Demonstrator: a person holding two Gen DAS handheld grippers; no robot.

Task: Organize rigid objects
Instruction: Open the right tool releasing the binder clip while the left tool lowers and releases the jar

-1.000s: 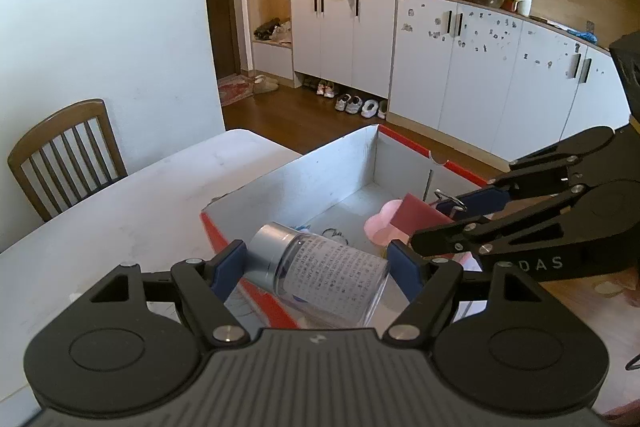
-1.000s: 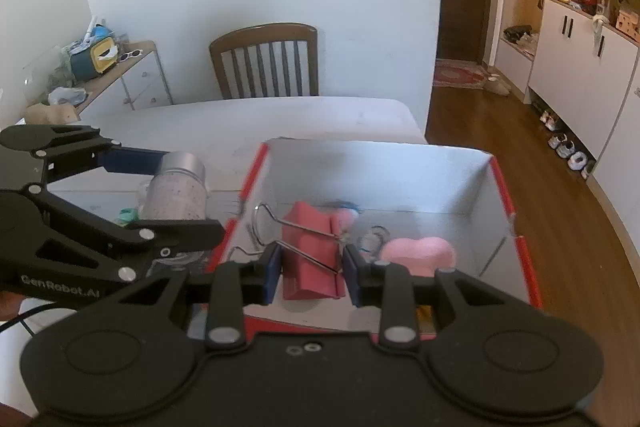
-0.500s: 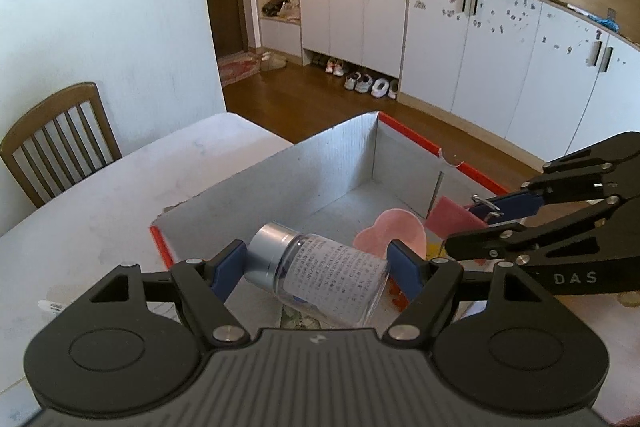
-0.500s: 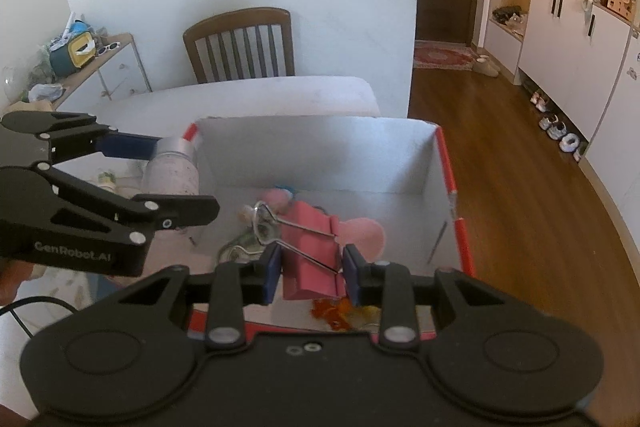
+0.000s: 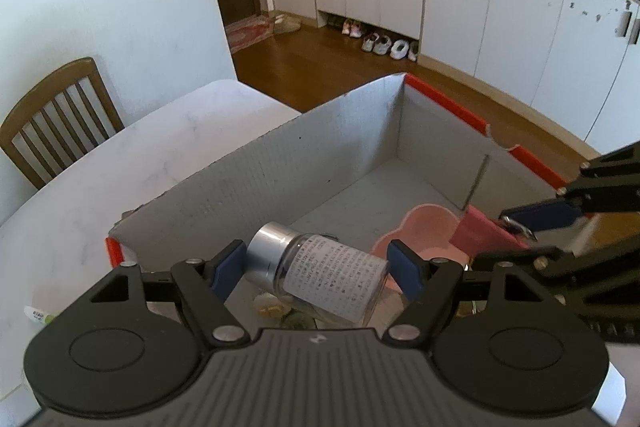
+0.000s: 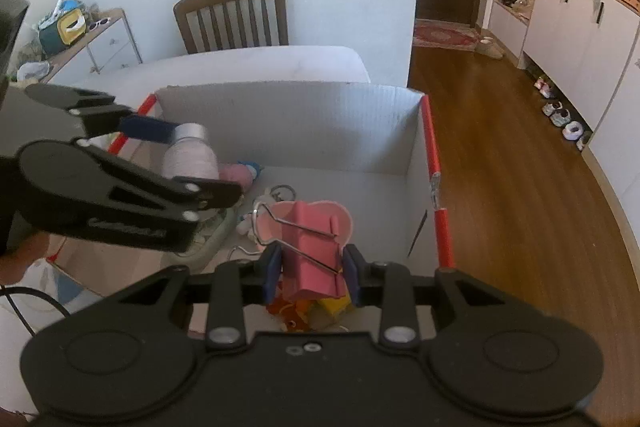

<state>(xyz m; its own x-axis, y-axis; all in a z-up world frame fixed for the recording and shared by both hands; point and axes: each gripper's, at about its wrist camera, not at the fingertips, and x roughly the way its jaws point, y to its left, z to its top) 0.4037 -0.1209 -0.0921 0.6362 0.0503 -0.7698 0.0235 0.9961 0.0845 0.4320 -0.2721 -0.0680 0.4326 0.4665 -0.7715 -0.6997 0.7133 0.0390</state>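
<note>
Left gripper (image 5: pixel 316 265) clamped on a clear bottle (image 5: pixel 320 279) with a silver cap and a printed label, blue pads against cap end and base, bottle lying crosswise and tilted, cap toward the left. Held above the near corner of a white cardboard box (image 5: pixel 280 179) with red edges. Below the bottle, on the box floor, small pale items, too blurred to name. Further right inside the box, a pink heart-shaped dish (image 5: pixel 424 231).

Right gripper (image 6: pixel 312 269) pinching a pink binder clip (image 6: pixel 316 255) by its body, wire handles (image 6: pixel 288 223) sticking up and away. Clip held over the near side of the same box (image 6: pixel 320 123), directly above orange and yellow bits on the floor of it. Beyond the clip, the pink dish (image 6: pixel 344 223), a key ring, a pink-and-blue soft toy (image 6: pixel 240 173) near the far wall.

Box resting on a white bench (image 5: pixel 120 163). Wooden chair (image 6: pixel 234 17) behind the bench, against a white wall. Wooden floor, white cupboards and a row of shoes (image 5: pixel 380 43) off to the side.
</note>
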